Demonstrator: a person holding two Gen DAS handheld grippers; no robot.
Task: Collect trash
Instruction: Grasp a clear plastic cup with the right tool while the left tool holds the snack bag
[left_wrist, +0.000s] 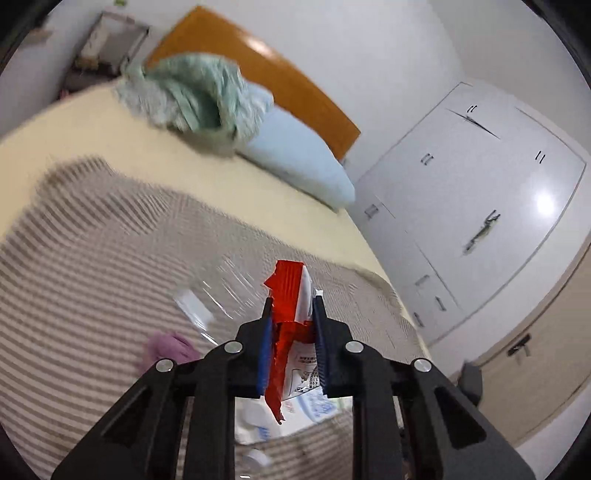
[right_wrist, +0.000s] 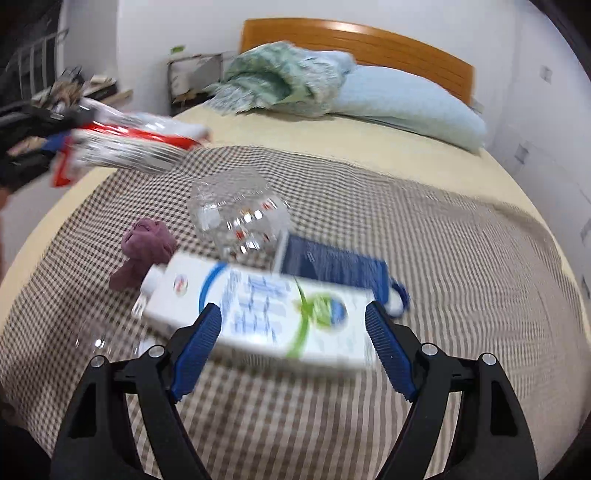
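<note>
white carton (right_wrist: 266, 314) print blurred, unreadable

Carton (right_wrist: 266, 314) lies nearest on blanket (right_wrist: 461, 295), jar (right_wrist: 236, 218) just behind it, cloth ball (right_wrist: 146, 243) to its left, pillow (right_wrist: 406, 103) w/ headboard (right_wrist: 369, 44) at far end (box (right_wrist: 332, 264) betw. jar & carton).

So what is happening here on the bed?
A person is picking trash off the bed with two handheld grippers. The left gripper is shut on a red and white wrapper, lifted clear of the blanket. The right gripper is open above a white carton, not gripping it. A clear bottle lies beyond.
</note>
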